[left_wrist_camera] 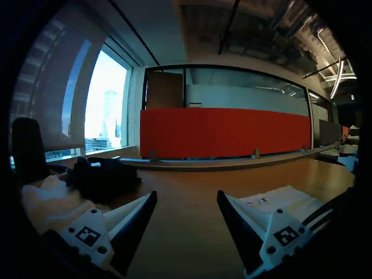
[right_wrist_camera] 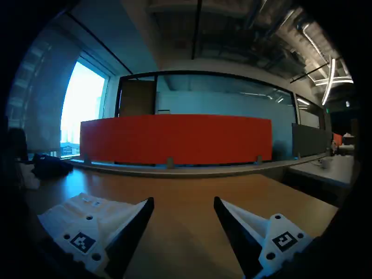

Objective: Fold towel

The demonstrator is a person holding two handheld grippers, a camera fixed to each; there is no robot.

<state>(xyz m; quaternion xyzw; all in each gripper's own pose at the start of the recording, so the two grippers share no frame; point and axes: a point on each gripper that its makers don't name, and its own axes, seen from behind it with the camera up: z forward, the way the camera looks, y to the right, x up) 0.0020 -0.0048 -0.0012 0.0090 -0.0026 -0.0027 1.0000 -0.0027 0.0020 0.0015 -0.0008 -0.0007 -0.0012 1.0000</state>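
Two grippers gaping wide beside a white towel

Part of the towel (left_wrist_camera: 288, 197) is hiding behind the right finger in the left gripper view, and behind the left finger in the right gripper view (right_wrist_camera: 107, 207), so its full outline is escaping sight. A dark bundle (left_wrist_camera: 104, 179) and a pale crumpled heap (left_wrist_camera: 44, 200) are sitting too dim to identify. The left gripper (left_wrist_camera: 186, 193) and right gripper (right_wrist_camera: 183, 199) are both spreading their fingers wide, gripping nothing. The towel is lying flat and rectangular on the smooth wooden table (left_wrist_camera: 186, 242), before a matte red partition (left_wrist_camera: 223, 132).
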